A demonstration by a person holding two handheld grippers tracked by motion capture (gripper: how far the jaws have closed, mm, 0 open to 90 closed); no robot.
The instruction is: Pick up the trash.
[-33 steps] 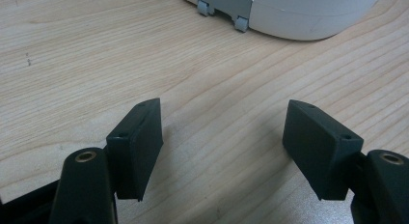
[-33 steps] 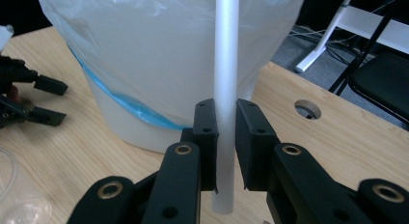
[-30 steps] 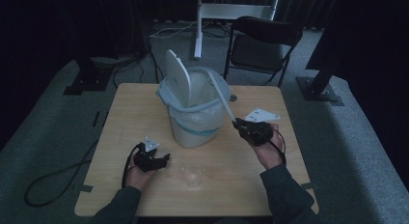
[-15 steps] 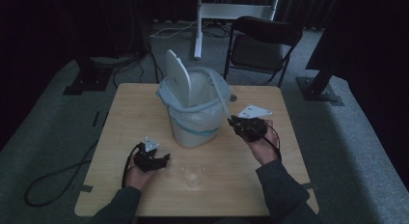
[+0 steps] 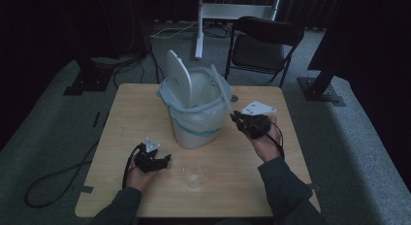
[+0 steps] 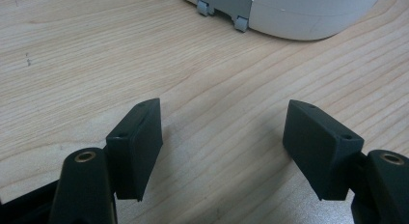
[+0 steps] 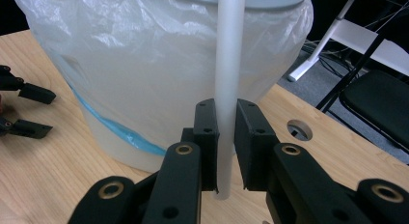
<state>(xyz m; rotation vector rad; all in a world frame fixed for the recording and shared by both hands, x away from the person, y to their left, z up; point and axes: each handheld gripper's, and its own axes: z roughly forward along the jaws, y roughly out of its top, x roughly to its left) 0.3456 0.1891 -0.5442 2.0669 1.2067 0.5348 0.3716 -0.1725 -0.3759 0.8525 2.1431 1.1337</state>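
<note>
A white bin [image 5: 196, 123] lined with a clear plastic bag [image 7: 144, 64] stands at the middle of the wooden table [image 5: 131, 108], its lid [image 5: 178, 77] tipped up. A thin white bar [image 7: 226, 50] runs from the bin's rim [image 5: 222, 89] down to my right gripper [image 7: 225, 108], which is shut on the bar's lower end just right of the bin [image 5: 235, 117]. My left gripper [image 6: 224, 122] rests low over the table in front of the bin's base [image 6: 299, 16], jaws wide open and empty. It lies front left of the bin [image 5: 167, 159].
A clear cup [image 5: 194, 176] stands near the table's front edge between the hands. A round hole [image 7: 299, 130] pierces the tabletop behind the right gripper. A black folding chair [image 5: 264, 40] and a white stand [image 5: 199, 26] are beyond the table's far edge.
The right gripper has shifted slightly toward the bin with the white bar, which now leans closer to the rim. The left gripper has stayed put.
</note>
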